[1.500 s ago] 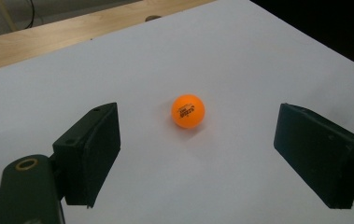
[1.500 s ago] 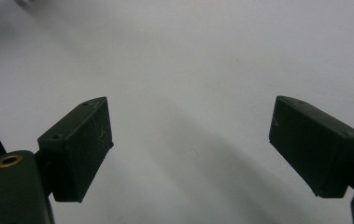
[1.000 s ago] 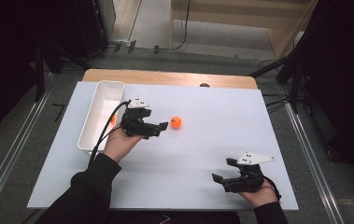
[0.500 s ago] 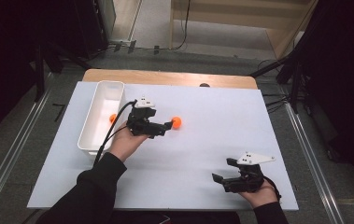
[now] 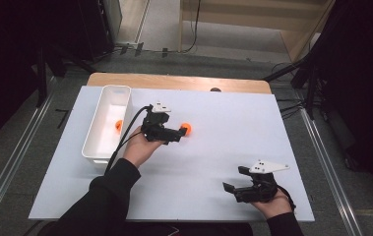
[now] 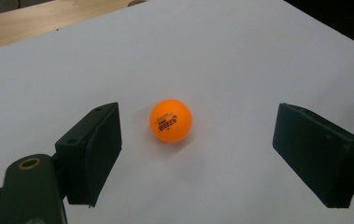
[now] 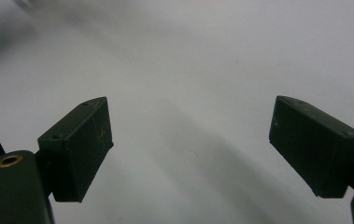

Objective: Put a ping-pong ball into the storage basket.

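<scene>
So the small glossy orange ping-pong ball (image 6: 170, 120) with dark print on it sits on the white surface (image 6: 240, 56), between my left gripper (image 6: 198, 154)'s jaws but nearer the left-hand one. Jaws are spread wide, neither pad touching it.
</scene>
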Motion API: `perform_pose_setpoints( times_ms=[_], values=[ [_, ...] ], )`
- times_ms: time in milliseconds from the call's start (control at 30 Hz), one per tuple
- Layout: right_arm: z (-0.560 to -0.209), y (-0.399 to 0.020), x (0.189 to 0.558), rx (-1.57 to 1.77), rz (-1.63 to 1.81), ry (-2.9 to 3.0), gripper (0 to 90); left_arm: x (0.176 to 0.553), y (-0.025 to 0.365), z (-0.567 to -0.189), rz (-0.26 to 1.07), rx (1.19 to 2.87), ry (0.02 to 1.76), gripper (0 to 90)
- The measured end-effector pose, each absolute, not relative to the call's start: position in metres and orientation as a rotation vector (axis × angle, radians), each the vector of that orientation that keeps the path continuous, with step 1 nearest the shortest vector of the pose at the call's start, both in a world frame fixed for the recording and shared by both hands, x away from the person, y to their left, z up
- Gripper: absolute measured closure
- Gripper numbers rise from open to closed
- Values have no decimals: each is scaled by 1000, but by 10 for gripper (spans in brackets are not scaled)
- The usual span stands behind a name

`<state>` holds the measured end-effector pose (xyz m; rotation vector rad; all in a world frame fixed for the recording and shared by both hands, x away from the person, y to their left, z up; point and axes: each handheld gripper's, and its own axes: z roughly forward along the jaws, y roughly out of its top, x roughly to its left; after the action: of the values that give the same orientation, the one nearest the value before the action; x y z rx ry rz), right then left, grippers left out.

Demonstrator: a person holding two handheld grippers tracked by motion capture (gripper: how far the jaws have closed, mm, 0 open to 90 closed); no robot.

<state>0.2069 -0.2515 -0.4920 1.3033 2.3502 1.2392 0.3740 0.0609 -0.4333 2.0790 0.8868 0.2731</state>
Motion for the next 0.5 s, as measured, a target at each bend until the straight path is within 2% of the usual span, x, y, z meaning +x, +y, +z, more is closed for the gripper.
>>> perform_pose_setpoints(
  times_ms=[233,367,500],
  values=[
    [-492,-252,206,1303,1241,2346,119,381,55,-434,265,2075,893,162],
    [-492,-252,206,1300,1241,2346,119,388,52,-438,204,2070,911,162],
    [-492,-252,206,1303,1242,2347,119,392,48,-439,249,2087,899,162]
  ],
)
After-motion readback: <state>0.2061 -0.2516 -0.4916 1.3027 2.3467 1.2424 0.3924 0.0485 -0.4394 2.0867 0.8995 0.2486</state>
